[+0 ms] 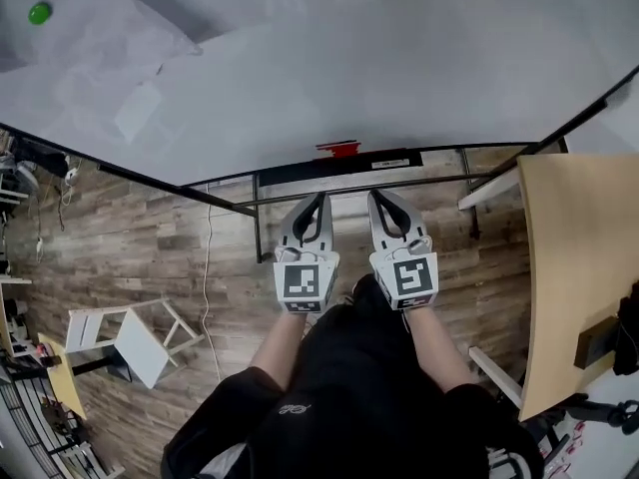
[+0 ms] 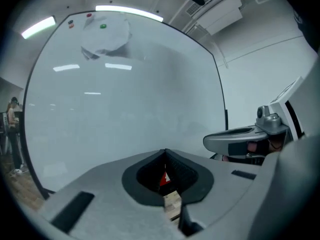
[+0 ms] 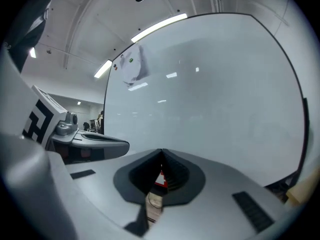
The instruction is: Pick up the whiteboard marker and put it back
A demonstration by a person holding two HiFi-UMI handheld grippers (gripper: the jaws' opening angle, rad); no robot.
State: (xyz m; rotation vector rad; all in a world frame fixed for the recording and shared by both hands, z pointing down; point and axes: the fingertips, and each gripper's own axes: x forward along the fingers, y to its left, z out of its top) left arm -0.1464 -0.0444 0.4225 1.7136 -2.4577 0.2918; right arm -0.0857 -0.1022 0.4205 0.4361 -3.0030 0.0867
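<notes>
Seen from the head, two hand-held grippers point side by side at a large whiteboard [image 1: 329, 58]. The left gripper [image 1: 319, 204] and the right gripper [image 1: 376, 202] each carry one marker cube. Both have their jaws drawn together at the tips and grip nothing. One whiteboard marker [image 1: 339, 149], a short red shape, lies on the ledge along the board's lower edge, beyond the jaw tips and apart from them.

Only the head view shows the wood floor [image 1: 130, 247], one pale wooden table [image 1: 579, 257] on the right, cut off by the frame, and one white stool [image 1: 130, 339] tipped on the floor at the near left. It shows one green magnet [image 1: 39, 13] at the board's far left corner.

The left gripper view adds two red magnets [image 2: 89, 15] beside the green one, with a sheet of paper [image 2: 106, 40] below them. It also shows ceiling light strips [image 2: 129, 12], which the head view does not.

In both gripper views the marker is only a red sliver seen through the slot below the closed jaw tips, so its shape cannot be made out. Each gripper view shows the other gripper at its edge, partly cut off. In the right gripper view the magnets are small dots, too tiny to count surely.
</notes>
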